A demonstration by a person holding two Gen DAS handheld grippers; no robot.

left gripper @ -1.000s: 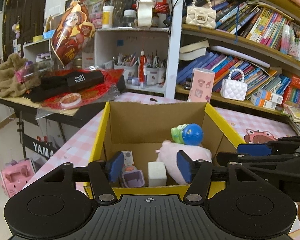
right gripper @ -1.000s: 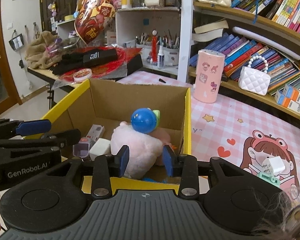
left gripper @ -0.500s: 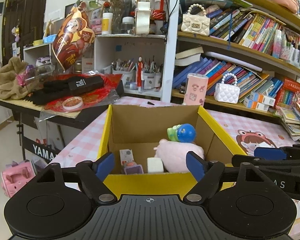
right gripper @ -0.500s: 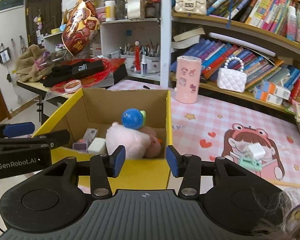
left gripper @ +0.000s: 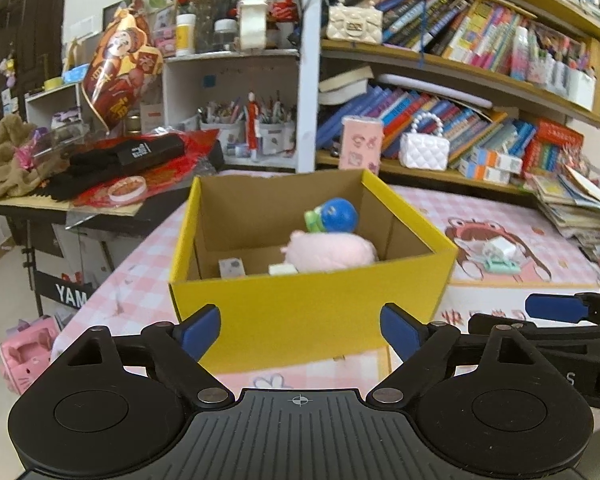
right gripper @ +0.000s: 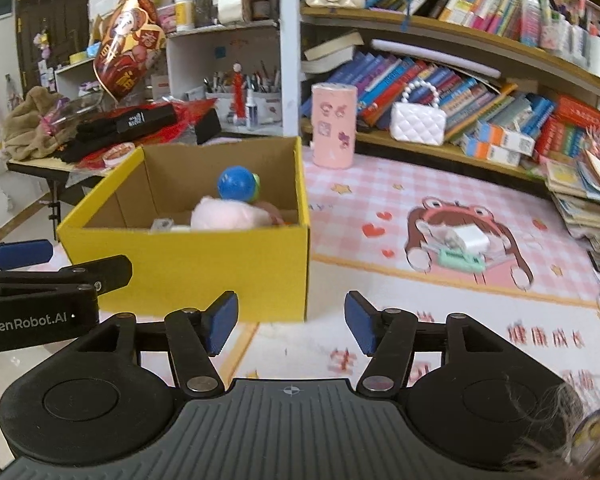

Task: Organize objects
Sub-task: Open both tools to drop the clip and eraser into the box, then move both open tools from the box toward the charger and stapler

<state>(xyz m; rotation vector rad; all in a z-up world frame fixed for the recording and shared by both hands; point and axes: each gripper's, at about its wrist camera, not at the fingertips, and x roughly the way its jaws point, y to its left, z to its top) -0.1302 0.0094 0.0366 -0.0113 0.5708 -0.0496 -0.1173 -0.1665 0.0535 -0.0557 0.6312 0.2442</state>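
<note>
A yellow cardboard box (left gripper: 312, 304) (right gripper: 188, 264) stands on the pink checked table mat. Inside it lie a pink plush toy (left gripper: 328, 250) (right gripper: 228, 216), a blue ball toy (left gripper: 338, 214) (right gripper: 236, 188) on top of the plush, and small white and grey items (left gripper: 232, 268). My left gripper (left gripper: 300, 328) is open and empty, in front of the box's near wall. My right gripper (right gripper: 288, 322) is open and empty, in front of the box's right corner. A white charger on a green piece (right gripper: 462, 248) (left gripper: 500, 256) lies on the mat to the right.
A pink cylinder (right gripper: 334, 126) and a white quilted purse (right gripper: 418, 122) stand by the bookshelf behind. A stack of books (right gripper: 588, 200) lies at the far right. A cluttered side table (left gripper: 100, 176) with red wrapping stands at the left.
Both grippers have pulled back from above the box to in front of it and opened wider. The box contents have not moved.
</note>
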